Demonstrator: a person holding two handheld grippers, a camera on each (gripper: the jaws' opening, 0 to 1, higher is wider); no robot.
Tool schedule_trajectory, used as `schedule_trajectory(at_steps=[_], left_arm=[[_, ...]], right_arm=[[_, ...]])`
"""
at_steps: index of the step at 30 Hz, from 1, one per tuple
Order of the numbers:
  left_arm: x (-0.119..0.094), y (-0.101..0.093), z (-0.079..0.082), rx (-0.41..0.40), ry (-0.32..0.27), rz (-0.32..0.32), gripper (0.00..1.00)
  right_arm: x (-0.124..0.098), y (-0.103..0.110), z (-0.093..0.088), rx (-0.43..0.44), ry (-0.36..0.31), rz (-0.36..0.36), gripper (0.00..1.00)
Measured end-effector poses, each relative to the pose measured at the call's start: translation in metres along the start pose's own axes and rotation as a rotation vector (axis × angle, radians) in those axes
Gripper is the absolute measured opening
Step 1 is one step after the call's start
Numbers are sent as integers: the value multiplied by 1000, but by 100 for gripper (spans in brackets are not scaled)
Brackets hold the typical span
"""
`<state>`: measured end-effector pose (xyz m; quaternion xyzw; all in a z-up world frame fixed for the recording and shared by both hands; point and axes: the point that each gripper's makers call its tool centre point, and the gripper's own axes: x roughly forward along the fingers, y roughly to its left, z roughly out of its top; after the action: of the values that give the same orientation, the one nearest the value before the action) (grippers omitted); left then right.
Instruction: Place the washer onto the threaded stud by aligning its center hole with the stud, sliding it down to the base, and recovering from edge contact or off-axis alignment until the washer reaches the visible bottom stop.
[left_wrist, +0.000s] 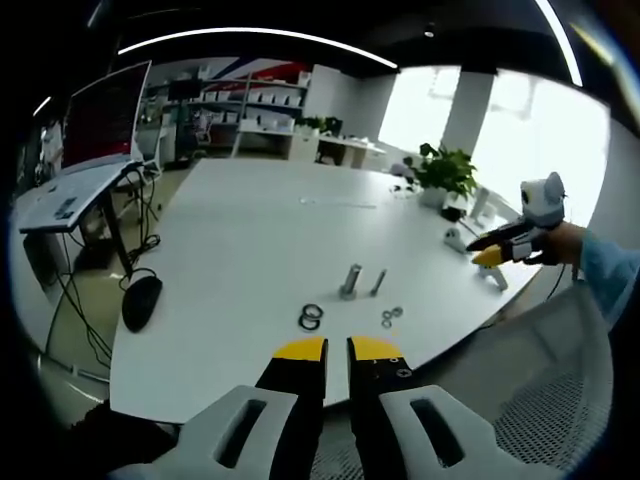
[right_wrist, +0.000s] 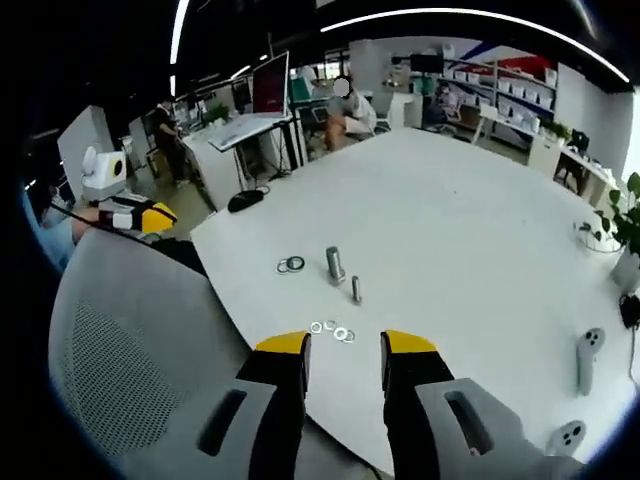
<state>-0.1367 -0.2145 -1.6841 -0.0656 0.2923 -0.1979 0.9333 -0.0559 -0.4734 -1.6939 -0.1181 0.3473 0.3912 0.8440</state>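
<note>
Left gripper view: left gripper (left_wrist: 337, 349) low at near table (left_wrist: 250, 240) edge, jaws nearly together with a thin gap, nothing between them. Right gripper (left_wrist: 487, 257) seen off to the right over the table rim, held by a hand (left_wrist: 566, 243); jaw state there cannot tell. Mid-table: thick stud (left_wrist: 350, 281) upright, thin bolt (left_wrist: 378, 283) just beside it, leaning. Two dark rings (left_wrist: 310, 319) near the edge, touching or overlapping. Small washers (left_wrist: 390, 316) clustered just beside, well apart from any jaw.

Right gripper view: right gripper (right_wrist: 343, 347) released, jaws clearly parted, empty, above chair back (right_wrist: 130, 340) and table edge. Washers (right_wrist: 332, 329) directly ahead between jaw tips and bolt (right_wrist: 355, 290); stud (right_wrist: 335, 264) beyond; rings (right_wrist: 291, 265) to the left. Left gripper (right_wrist: 150, 216) at far left. Controllers (right_wrist: 587, 350) and plant (right_wrist: 622, 225) at right, clear of work.

Step in hand, judged: approach and pick, nothing yet grasped. Advised: single out one washer from the cluster, pinch by outer rim, keep hole unobstructed. Carry flat, hole over stud axis, lower straight. On edge contact, lift slightly, re-centre, avoid forcing. Risk: thin washer slipping flat against table; neighbours dragged along.
</note>
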Motion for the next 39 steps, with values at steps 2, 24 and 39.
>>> schedule_trajectory(at_steps=[2,24,39], left_arm=[[0,0,1,-3,-7,-1,5],[1,1,1,4,-9,-4,5],[-1,-4,1,1,-8,-18,5]], right_arm=[[6,-1,3,1,-4,3,30],[61,14,-21,-295,318,162,26],[95,28,-59,-564,500,300,25]])
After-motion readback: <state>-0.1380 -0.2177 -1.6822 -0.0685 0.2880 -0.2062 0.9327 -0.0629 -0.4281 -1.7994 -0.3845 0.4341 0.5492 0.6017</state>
